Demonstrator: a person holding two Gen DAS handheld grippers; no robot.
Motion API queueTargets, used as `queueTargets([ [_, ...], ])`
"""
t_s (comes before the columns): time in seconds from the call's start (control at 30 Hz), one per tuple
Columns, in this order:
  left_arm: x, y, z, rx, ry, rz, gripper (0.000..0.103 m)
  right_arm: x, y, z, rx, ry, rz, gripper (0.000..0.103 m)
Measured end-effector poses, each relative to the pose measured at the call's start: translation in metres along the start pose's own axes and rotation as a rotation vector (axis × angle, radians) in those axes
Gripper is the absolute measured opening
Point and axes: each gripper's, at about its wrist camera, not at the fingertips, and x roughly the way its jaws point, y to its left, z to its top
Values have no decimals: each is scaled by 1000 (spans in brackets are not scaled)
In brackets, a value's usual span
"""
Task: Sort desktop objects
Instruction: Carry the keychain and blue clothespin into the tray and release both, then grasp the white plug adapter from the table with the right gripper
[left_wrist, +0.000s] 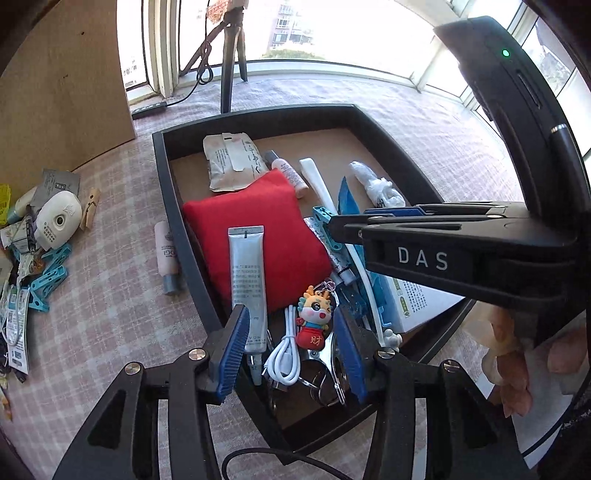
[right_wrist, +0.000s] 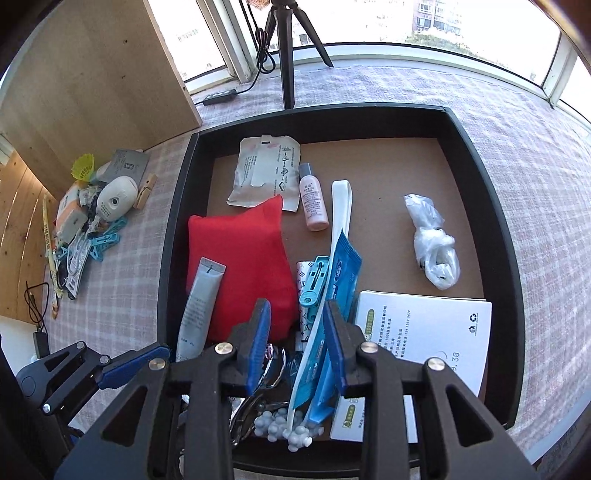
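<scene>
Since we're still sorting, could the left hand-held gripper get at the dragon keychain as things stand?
Probably yes: the left hand-held gripper hangs open right over the dragon keychain, with only the white cable crowding it.

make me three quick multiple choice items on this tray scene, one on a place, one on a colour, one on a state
1. Where does the silver tube lie?
A. on the red cushion in the black tray
B. on the tablecloth
C. on the white booklet

2. What colour are the clothes pegs outside the tray?
A. red
B. light blue
C. black

3. How is the left gripper over the dragon keychain?
A. clamped on it
C. gripping the white cable
B. open, pads clear of it

Answers: 1 A, the tube's upper half overlaps the cushion; 2 B, the pile beside the tray is blue; 3 B, gaps show either side.
</scene>
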Motion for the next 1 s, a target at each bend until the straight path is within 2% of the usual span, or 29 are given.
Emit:
queueTargets([
  [0.3, -18, 60, -10, -116, -35, 69, 45, 6, 34, 7, -53, 12, 34, 30],
  [0.6, -42, 151, -42, -295, -55, 159, 47, 19, 93, 20, -147, 27, 86, 31],
  [0.67, -48, 176, -50, -349, -60, 177, 47, 21, 108, 25, -173, 26, 91, 38],
  [0.8, -62, 222, -60, -446, -89, 223, 47, 26, 141, 38, -230, 14, 103, 44],
  [0.87, -68, 243, -64, -489, -101, 247, 47, 30, 157, 46, -256, 10, 110, 53],
  [1.0, -77, 277, -69, -560, -117, 264, 47, 41, 189, 62, -312, 14, 115, 56],
])
